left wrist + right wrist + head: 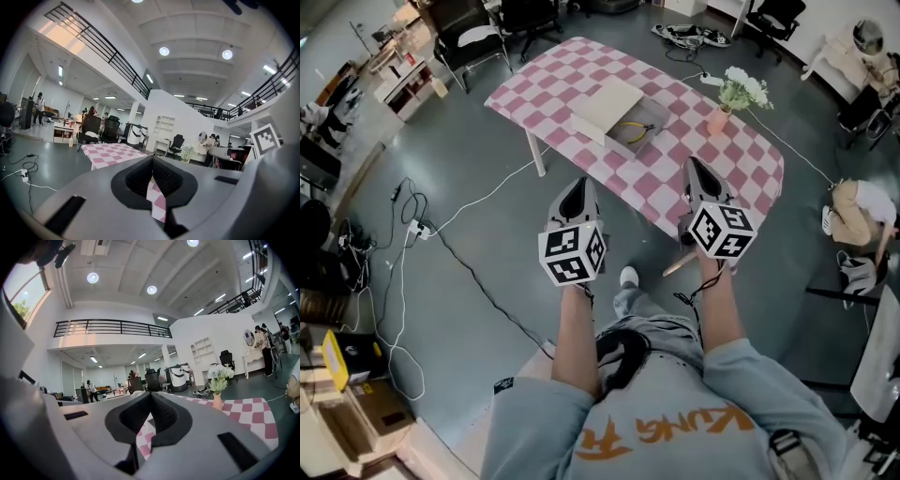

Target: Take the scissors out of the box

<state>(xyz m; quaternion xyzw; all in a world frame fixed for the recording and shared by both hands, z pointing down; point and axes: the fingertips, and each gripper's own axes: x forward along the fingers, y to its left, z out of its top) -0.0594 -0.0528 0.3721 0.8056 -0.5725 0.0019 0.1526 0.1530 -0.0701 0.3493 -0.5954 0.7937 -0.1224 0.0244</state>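
An open cardboard box (609,111) sits on a table with a pink-and-white checked cloth (722,164). Yellow-handled scissors (636,131) lie inside its right part. My left gripper (577,186) hangs over the floor short of the table's near edge, shut and empty. My right gripper (694,165) reaches just over the table's near edge, also shut with nothing in it. In the left gripper view the left gripper (153,161) has its jaws together, with the checked cloth (110,153) ahead. The right gripper view shows the right gripper (151,395) closed too. The box is hidden in both gripper views.
A pink vase of white flowers (724,111) stands at the table's right end; the vase (217,401) also shows in the right gripper view. Cables and a power strip (417,228) lie on the floor at left. Office chairs (469,42) stand beyond; a person (853,211) crouches at right.
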